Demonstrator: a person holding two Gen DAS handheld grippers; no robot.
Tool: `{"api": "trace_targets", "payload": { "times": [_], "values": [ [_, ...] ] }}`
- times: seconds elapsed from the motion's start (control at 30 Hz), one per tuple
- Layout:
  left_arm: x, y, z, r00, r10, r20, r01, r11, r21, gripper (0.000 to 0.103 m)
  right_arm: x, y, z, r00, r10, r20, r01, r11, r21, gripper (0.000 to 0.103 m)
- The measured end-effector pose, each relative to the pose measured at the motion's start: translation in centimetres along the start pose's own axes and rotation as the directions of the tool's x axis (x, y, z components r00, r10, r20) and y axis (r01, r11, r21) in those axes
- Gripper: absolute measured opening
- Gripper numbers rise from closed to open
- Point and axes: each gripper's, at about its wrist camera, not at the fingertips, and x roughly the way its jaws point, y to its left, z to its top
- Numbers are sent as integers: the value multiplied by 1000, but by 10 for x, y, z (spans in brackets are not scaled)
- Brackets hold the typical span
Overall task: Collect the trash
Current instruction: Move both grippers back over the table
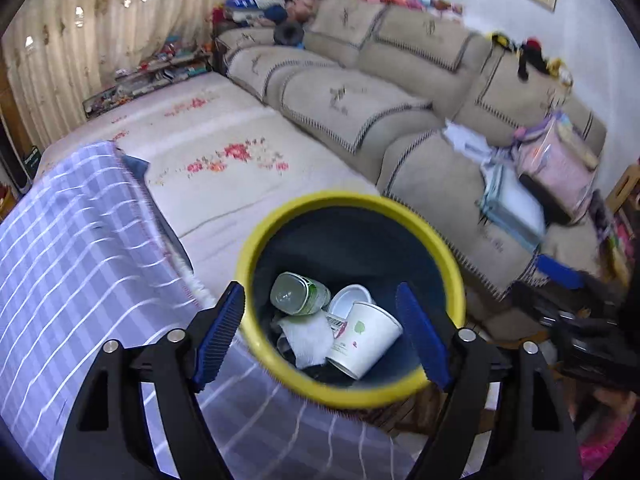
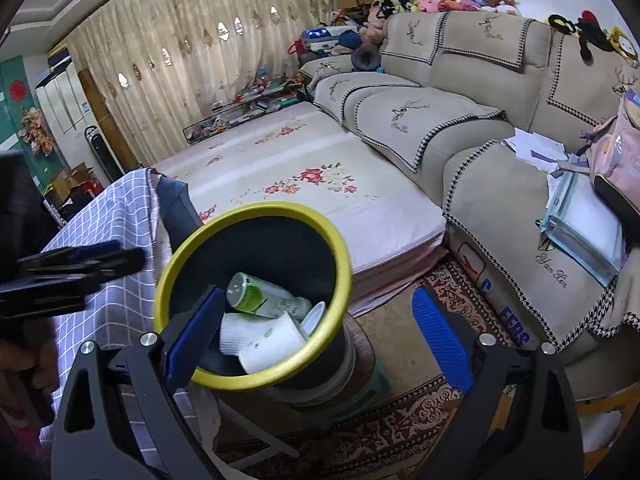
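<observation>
My left gripper (image 1: 320,332) and right gripper (image 2: 318,336) hung, jaws apart and empty, over one yellow-rimmed bin (image 1: 448,256) holding one paper cup (image 1: 366,338), one bottle (image 1: 298,294), one tissue (image 1: 308,338).

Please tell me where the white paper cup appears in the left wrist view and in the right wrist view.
Left wrist: the paper cup lies lower centre, inside the bin, between the open fingers.
Right wrist: the paper cup lies lower centre-left, inside the bin, beside the left fingertip.
Shared landmark: the bin's yellow rim.
</observation>
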Motion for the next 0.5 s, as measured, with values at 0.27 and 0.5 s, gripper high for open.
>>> {"api": "trace_targets", "payload": {
  "times": [0.27, 0.5],
  "values": [
    [-130, 37, -64, 981, 84, 175, -63, 990, -123, 91, -2, 37, -3, 999, 45, -10, -45, 997, -68, 90],
    [-225, 96, -143, 939, 248, 239, -160, 929, -335, 92, -3, 89, -10, 994, 109, -31, -113, 982, -152, 91]
  ]
}}
